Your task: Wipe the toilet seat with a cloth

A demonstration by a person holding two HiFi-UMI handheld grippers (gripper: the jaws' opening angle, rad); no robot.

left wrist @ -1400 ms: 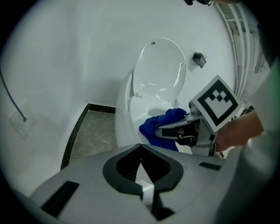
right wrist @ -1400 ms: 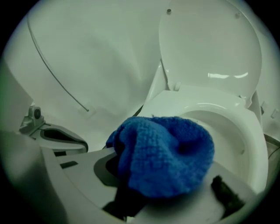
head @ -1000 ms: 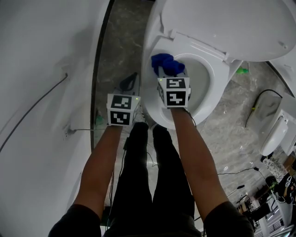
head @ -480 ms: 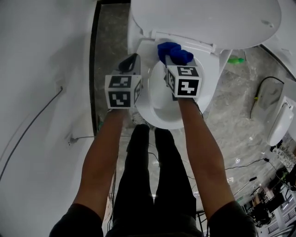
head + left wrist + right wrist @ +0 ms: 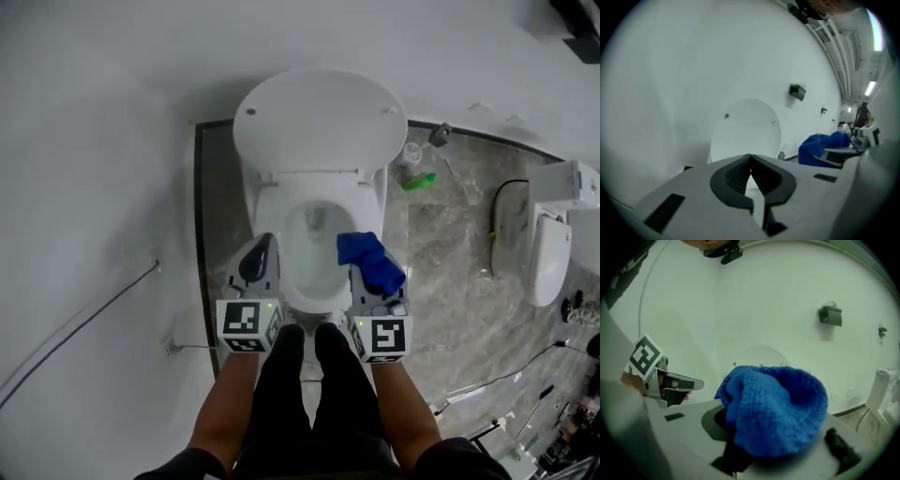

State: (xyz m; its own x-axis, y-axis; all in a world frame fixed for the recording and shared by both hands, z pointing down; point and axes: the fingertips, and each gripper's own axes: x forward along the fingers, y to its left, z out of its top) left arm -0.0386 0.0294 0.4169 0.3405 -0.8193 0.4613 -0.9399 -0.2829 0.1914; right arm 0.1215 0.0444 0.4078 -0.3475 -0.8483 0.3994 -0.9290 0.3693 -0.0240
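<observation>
Head view: the right hand-held gripper pinches the blue cloth above the right side of the toilet seat, whose long axis runs away from the person; earlier the cloth was at the hinge end. Left gripper view: the left hand-held gripper is pressed together, empty. Right gripper view: the cloth sits bunched between the jaws

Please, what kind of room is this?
Probably a bathroom, though perhaps a test or display room. A toilet stands with its lid up, a second toilet stands at the right on the grey stone floor, and loose cables lie about.
</observation>
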